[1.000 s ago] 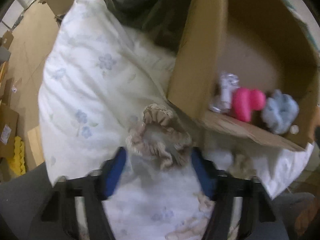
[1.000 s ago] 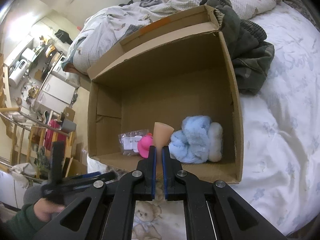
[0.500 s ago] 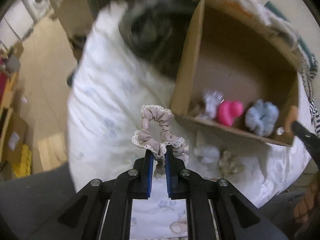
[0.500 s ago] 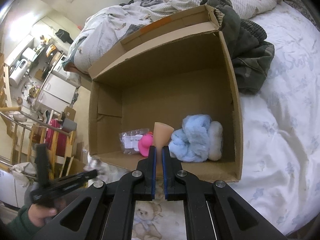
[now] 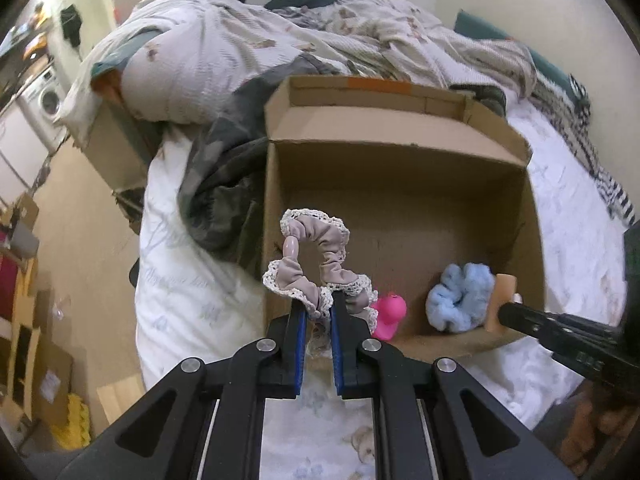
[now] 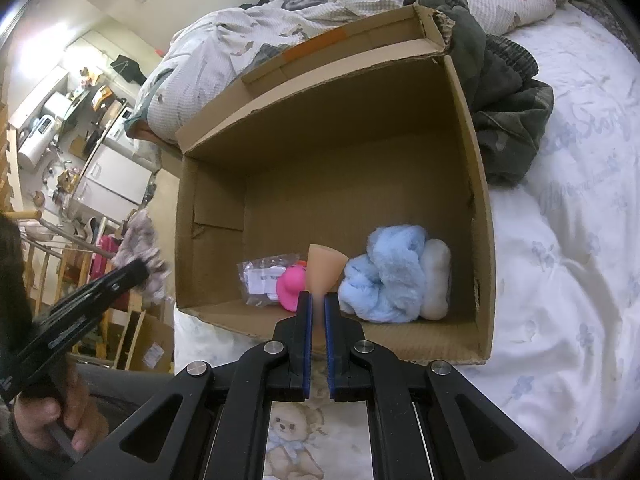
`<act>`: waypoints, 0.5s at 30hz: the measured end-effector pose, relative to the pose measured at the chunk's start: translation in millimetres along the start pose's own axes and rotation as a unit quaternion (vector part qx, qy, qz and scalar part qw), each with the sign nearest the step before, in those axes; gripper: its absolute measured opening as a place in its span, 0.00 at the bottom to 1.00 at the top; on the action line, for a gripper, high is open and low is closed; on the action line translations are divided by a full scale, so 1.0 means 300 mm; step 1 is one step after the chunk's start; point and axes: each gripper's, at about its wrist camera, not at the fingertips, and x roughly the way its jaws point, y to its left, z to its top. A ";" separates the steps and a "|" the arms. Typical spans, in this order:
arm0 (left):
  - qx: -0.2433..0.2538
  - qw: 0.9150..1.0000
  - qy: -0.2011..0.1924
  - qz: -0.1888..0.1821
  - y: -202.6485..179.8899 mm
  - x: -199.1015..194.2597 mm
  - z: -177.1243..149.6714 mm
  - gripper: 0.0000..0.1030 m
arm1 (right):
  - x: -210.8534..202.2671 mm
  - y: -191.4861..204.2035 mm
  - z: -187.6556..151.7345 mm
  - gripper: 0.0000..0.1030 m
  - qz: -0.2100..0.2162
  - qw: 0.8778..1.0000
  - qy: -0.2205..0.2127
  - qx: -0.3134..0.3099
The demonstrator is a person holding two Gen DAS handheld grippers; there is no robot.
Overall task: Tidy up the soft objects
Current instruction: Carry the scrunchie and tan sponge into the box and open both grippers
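We count one open brown cardboard box (image 6: 476, 216) on the white floral bedspread (image 6: 568, 240). Inside it lie one fluffy light-blue scrunchie (image 6: 386, 276), one bright pink rubber toy (image 6: 291, 288), one clear plastic packet (image 6: 260, 276) and one cream plush piece (image 6: 437, 280); the last two show only in the right wrist view. Our left gripper (image 5: 318, 310) is clamped on one beige lace-edged fabric scrunchie (image 5: 316, 258), held in the air before the box's near-left corner. Our right gripper (image 6: 316, 300) pinches one tan wedge-shaped sponge (image 6: 324, 268) at the box's near wall.
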 end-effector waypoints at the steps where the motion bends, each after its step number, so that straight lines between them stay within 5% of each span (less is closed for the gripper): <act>1: 0.004 1.000 0.000 0.000 -0.002 0.023 -0.006 0.10 | 0.003 -0.001 0.001 0.07 -0.002 1.000 0.001 0.001; 8: -0.028 0.999 0.024 -0.017 0.006 0.124 -0.036 0.10 | 0.022 -0.005 -0.007 0.07 -0.012 1.000 0.006 0.002; 15: -0.008 1.000 0.024 -0.019 -0.027 0.119 -0.047 0.10 | 0.036 0.006 -0.002 0.07 -0.011 1.000 0.008 -0.002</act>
